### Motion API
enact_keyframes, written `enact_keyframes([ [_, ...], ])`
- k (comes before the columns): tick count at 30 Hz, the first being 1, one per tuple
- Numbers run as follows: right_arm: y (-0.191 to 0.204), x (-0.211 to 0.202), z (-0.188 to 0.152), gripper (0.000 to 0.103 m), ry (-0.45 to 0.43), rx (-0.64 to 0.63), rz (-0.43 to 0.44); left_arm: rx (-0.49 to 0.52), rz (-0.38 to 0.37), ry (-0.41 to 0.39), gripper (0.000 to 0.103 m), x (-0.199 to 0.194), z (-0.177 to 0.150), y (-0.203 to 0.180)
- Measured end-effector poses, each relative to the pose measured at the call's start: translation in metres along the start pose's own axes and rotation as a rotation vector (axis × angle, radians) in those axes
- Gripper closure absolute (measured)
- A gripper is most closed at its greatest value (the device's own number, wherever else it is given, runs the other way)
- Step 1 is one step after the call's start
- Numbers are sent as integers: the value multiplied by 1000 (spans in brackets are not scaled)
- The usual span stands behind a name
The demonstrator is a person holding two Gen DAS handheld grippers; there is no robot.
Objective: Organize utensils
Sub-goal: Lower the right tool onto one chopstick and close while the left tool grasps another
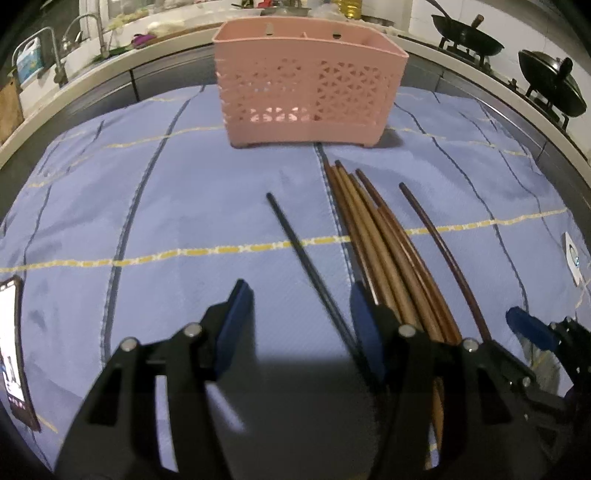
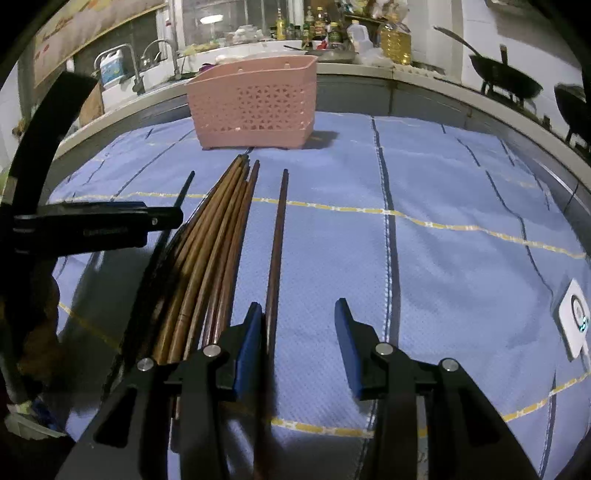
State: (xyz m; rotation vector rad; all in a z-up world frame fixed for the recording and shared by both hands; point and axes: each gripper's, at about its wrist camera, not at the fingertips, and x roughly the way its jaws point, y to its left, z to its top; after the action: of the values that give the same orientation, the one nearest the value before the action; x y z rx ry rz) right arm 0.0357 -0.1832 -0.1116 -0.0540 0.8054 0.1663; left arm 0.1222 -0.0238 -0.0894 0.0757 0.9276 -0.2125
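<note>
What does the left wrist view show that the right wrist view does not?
Only the left wrist view shows a phone lying at the cloth's left edge. Only the right wrist view shows the row of bottles on the far counter. Both show the pink basket, the bundle of brown chopsticks, one black chopstick, the blue cloth and the white device.

Dim overhead light; fisheye-bowed edges; near foreground blurred, dark corners

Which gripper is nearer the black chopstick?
Left. The black chopstick runs between the left gripper's fingers, close to one pad. The right gripper sits beyond the brown chopsticks, straddling a separate dark one.
</note>
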Motion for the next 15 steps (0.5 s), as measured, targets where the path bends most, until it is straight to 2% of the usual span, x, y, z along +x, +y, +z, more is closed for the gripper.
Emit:
enact_keyframes([
  [1, 1, 0, 0, 67, -3, -11, -3, 17, 9, -5, 65, 1, 1, -1],
  [2, 1, 0, 0, 69, -1, -13, 0, 35, 10, -8, 69, 2, 1, -1],
  [4, -4, -1, -1, 69, 3, 1, -3, 70, -6, -6, 82, 2, 3, 5],
  [5, -9, -2, -2, 69, 7, 9, -15, 83, -20, -3, 84, 1, 3, 9],
  [10, -20, 1, 6, 69, 63, -12, -7, 121, -144, 48, 85, 1, 9, 32],
  [15, -8, 24, 37, 69, 125, -82, 23, 147, -136, 56, 85, 11, 23, 31],
])
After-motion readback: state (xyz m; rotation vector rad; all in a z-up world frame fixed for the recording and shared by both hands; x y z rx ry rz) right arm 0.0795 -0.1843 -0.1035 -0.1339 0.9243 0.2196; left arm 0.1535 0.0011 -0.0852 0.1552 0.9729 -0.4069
